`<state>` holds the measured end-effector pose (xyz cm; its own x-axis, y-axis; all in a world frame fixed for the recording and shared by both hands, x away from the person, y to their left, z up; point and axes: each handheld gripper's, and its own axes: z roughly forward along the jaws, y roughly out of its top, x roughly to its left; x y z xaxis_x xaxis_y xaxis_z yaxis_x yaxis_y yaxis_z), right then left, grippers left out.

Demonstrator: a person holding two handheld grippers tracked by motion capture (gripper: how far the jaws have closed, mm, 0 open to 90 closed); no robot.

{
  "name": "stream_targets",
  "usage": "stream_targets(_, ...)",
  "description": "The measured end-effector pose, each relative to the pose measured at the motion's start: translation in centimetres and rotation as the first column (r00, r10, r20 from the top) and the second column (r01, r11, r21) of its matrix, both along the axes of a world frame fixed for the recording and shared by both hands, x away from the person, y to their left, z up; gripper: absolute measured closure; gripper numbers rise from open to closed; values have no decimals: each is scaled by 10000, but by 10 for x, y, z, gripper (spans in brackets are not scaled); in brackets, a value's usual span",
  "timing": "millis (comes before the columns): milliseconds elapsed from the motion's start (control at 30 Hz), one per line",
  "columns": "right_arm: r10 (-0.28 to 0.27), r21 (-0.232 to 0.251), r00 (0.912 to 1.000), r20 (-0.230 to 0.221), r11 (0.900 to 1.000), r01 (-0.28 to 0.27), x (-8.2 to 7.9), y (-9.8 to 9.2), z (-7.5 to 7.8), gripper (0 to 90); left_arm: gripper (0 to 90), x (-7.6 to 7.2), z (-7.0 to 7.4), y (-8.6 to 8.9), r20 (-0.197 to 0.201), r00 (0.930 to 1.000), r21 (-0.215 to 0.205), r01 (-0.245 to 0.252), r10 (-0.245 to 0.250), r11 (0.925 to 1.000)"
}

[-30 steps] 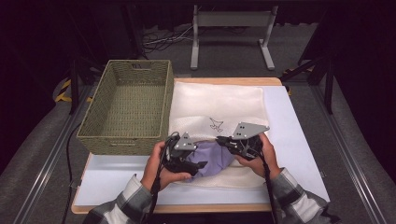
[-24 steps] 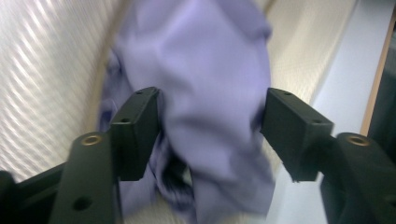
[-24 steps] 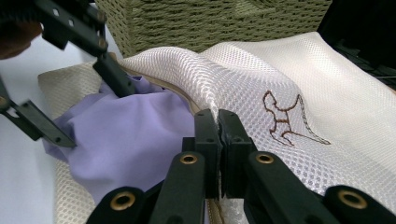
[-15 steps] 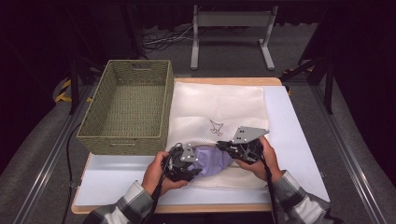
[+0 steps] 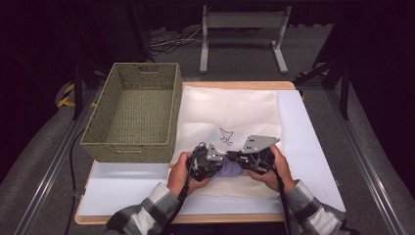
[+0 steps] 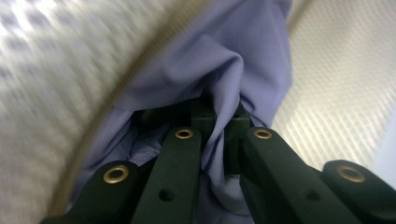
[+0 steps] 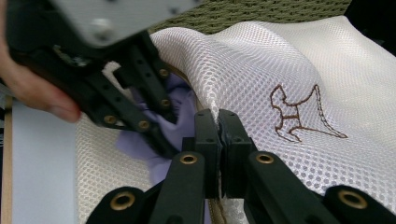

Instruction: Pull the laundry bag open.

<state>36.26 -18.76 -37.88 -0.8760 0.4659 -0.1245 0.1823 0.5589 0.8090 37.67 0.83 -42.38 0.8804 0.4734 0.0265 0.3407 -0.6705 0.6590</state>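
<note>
A white mesh bag (image 5: pixel 230 110) with a brown embroidered cat (image 7: pixel 299 116) lies flat on the table. At its near edge a lavender cloth (image 5: pixel 230 170) is bunched between the two hands. My left gripper (image 6: pixel 219 119) has just been closing and is now shut on a fold of the lavender cloth (image 6: pixel 224 60), just inside the bag's zip-edged mouth. My right gripper (image 7: pixel 218 126) is shut on the rim of the mesh bag (image 7: pixel 261 60) and holds it raised. In the right gripper view the left gripper (image 7: pixel 159 140) sits close by, its jaws in the cloth (image 7: pixel 180 98).
A woven olive basket (image 5: pixel 132 115) stands at the left of the table, touching the bag's left side. The white table top (image 5: pixel 303 142) shows at the right and along the front. A metal stand and cables lie on the floor beyond.
The left gripper moved right and down towards the right gripper and closed on the lavender cloth. Less cloth shows between the hands. The right gripper stayed put.
</note>
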Motion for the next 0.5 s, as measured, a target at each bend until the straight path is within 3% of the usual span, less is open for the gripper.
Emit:
stream_targets(300, 9, -191, 9999, -114, 9998, -11, 0, 2, -4, 876, 874, 14, -6, -9, 71, 9956, -548, -926, 931, 9942)
stream_targets(433, -45, -247, 9999, -160, 9997, 41, 1, 2, -7, 876, 869, 13, -5, -7, 40, 9954, -663, -953, 958, 9932)
stream_targets(500, -69, -270, 9999, -144, 9996, 65, 1, 1, -8, 876, 848, 11, -2, -2, 57, 9974, -880, -710, 717, 9936)
